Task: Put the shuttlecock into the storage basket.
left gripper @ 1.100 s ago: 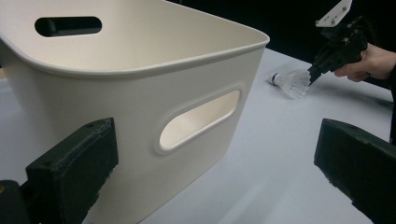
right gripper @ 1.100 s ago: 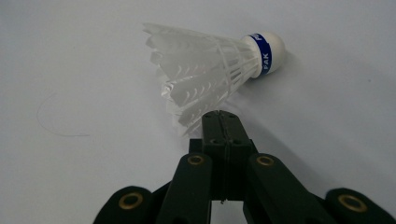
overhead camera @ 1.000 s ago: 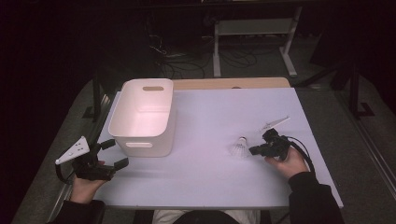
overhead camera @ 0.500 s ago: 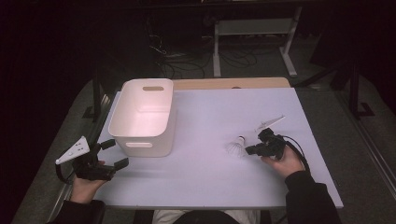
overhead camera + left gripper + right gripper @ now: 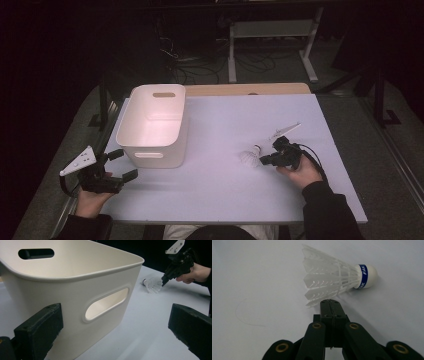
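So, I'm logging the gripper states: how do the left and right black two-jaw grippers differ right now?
The left gripper has its jaws spread wide; the right gripper has its jaws pressed together, gripping nothing. The left sits beside the white plastic bin at the table's near left edge; the right's tip sits at the feather skirt of the white shuttlecock lying on its side. Both are hand-held and low over the white table.
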The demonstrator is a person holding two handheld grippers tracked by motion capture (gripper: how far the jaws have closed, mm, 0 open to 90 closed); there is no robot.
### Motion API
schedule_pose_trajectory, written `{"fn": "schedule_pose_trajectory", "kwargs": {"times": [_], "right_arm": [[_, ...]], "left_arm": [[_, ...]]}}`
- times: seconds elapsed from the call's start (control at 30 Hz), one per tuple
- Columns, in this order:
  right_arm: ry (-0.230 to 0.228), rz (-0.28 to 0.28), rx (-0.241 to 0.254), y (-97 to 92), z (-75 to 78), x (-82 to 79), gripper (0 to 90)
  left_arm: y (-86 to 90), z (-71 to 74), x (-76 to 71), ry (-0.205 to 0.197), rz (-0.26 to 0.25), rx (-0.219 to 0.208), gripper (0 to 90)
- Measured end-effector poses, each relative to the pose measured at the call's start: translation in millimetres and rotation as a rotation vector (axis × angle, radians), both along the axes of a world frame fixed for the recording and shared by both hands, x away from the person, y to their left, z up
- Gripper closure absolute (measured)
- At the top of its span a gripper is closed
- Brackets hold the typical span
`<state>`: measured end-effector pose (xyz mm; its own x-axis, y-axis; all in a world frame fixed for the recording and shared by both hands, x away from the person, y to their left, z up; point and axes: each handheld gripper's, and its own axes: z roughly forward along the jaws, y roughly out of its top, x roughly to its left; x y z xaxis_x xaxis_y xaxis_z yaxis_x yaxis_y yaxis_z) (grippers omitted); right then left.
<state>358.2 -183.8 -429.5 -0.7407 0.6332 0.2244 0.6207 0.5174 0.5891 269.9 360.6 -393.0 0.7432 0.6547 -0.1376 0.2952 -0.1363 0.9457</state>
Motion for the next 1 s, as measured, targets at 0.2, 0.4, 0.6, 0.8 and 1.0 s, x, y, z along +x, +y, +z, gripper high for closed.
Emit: {"fn": "schedule_pose_trajectory", "kwargs": {"times": [0.2, 0.4, 0.6, 0.8, 1.0], "right_arm": [[-0.005, 0.019, -0.004, 9.5, 2.4, 4.0, 88.9], [-0.01, 0.036, -0.008, 15.8, 3.1, 6.7, 88.9], [-0.014, 0.042, -0.01, 19.9, 4.6, 10.4, 88.9], [-0.014, 0.05, -0.019, 27.2, 5.2, 16.1, 88.9], [-0.014, 0.055, -0.017, 32.4, 6.6, 19.9, 88.9]], "left_arm": [[0.0, 0.0, -0.2, 0.0, -0.001, -0.001, 0.0], [0.3, 0.2, -0.3, -0.001, -0.001, -0.001, 0.0], [0.2, 0.2, -0.3, 0.0, -0.003, 0.0, 0.0], [0.2, 0.3, -0.4, 0.0, -0.003, 0.0, 0.0], [0.0, 0.1, -0.1, -0.001, -0.006, 0.001, 0.0]]}}
